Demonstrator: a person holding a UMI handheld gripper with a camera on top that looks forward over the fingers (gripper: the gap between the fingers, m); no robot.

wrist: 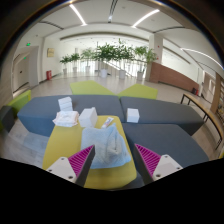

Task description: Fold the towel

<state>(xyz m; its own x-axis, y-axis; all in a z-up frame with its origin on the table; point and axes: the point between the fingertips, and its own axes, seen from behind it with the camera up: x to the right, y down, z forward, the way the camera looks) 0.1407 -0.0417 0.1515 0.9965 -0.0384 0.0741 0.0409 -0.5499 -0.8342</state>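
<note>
Gripper (112, 160): jaws spread wide, holding nothing.
Towel (106, 142): pale, crumpled, lying on the yellow table (68, 140) between the pink pads (80, 160) and just ahead of them.
Beyond: white boxes (88, 117) on a grey table (150, 112).
Far back: potted plants (112, 52).

The towel (105, 140) looks like soft, matt, pale cloth, rumpled over a smooth yellow surface (65, 145). The hand-held gripper (113, 160) has ribbed magenta pads (150, 158) on white, plastic-looking fingers. The floor (100, 75) beyond shines glossy.
</note>
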